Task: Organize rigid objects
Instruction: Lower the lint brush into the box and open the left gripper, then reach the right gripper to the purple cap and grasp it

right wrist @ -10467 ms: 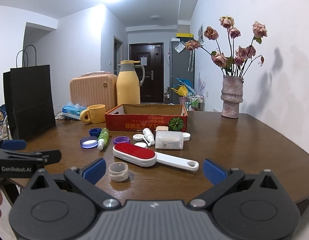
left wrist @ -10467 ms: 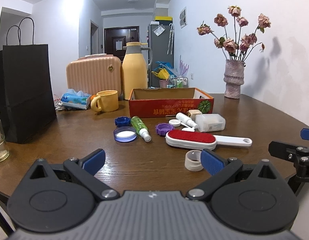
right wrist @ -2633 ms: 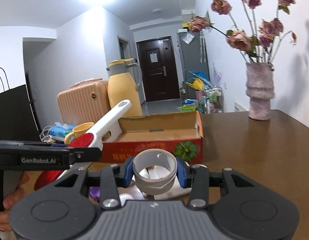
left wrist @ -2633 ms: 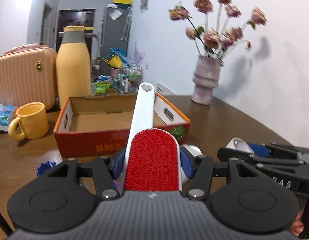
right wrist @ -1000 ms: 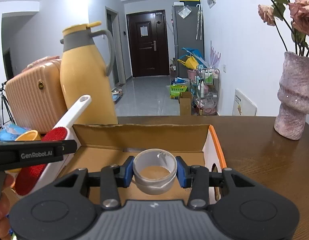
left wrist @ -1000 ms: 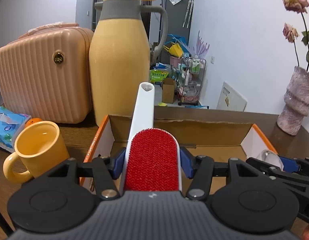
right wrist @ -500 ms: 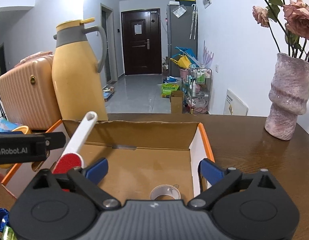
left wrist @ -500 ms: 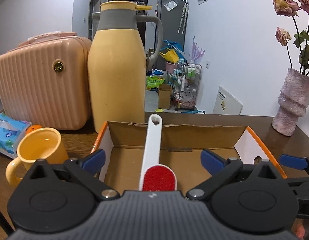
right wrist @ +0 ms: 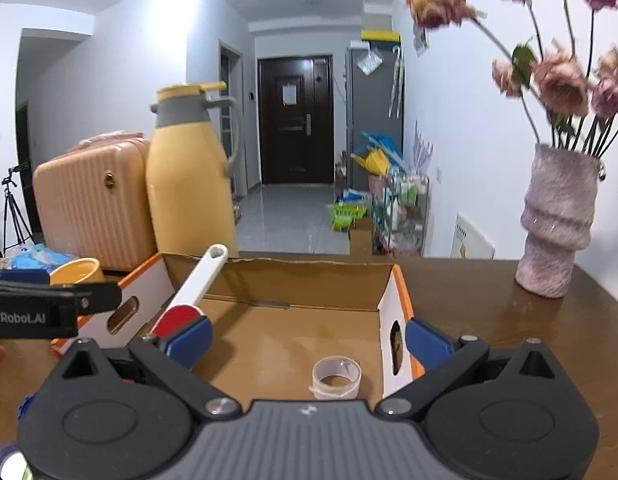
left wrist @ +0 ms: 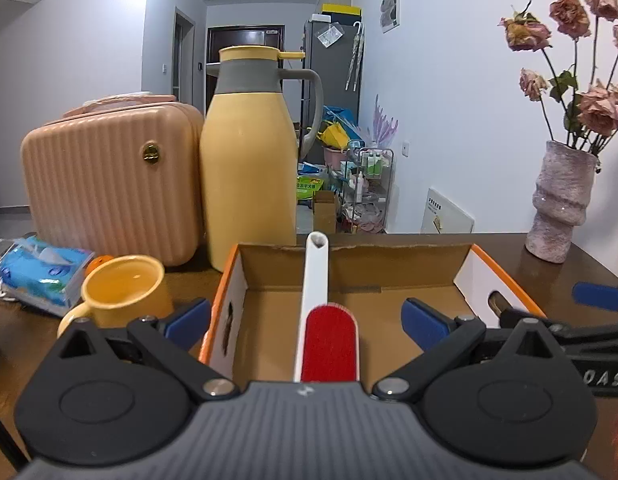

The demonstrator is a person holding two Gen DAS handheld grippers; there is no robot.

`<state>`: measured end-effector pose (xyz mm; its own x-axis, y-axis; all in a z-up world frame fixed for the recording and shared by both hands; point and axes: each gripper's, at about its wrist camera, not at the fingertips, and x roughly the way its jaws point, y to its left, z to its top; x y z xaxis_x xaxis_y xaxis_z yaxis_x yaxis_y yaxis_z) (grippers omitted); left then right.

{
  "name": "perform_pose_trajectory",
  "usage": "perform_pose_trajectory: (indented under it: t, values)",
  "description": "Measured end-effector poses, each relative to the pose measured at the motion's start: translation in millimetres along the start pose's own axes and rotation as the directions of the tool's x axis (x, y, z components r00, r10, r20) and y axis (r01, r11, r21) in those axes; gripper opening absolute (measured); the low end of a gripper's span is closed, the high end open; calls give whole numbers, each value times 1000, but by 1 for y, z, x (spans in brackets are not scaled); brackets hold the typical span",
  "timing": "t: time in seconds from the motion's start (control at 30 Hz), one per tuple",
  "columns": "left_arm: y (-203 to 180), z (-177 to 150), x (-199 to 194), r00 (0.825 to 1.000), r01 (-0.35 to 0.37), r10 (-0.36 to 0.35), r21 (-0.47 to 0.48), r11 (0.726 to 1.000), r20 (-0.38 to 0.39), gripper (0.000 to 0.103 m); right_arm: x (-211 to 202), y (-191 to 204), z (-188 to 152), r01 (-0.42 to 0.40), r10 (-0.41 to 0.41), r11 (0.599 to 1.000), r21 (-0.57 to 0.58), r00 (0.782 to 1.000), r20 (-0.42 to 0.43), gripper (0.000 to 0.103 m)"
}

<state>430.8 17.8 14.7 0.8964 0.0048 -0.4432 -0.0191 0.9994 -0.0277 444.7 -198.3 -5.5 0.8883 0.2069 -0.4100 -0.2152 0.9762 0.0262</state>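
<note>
Now both tongs stand wide and empty, having just opened. Inside the cardboard box [left wrist: 489, 276] the lint brush [left wrist: 327, 340] leans handle-up; it looks light and stiff, best pinched across its red head. Only the right wrist view shows the tape ring [right wrist: 336, 376], light and easily crushed.

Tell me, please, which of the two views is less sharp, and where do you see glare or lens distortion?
Right wrist view: the flowers and the yellow jug are smeared by motion blur, and the ceiling light burns out at the top edge. Left wrist view: sharper overall, with the jug and the lint brush crisp. Both views: fisheye bending of the walls, dark rounded corners.
</note>
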Motion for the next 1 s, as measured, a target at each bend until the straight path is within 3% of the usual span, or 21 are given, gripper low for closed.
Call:
perform_pose_trajectory:
  t: [0.37, 0.7, 1.0]
  values:
    - [23, -26, -65, 1000, 20, -20, 7, 1000, 9, 103, -81, 15, -25, -24, 29, 997, -68, 997, 72, 103]
    - [40, -60, -115, 999, 27, -27, 7, 1000, -43, 103, -134, 19, -70, -56, 56, 997, -60, 998, 2, 103]
    - [49, -104, -136, 993, 52, -49, 18, 998, -111, 103, -160, 22, -107, -66, 64, 997, -27, 996, -55, 103]
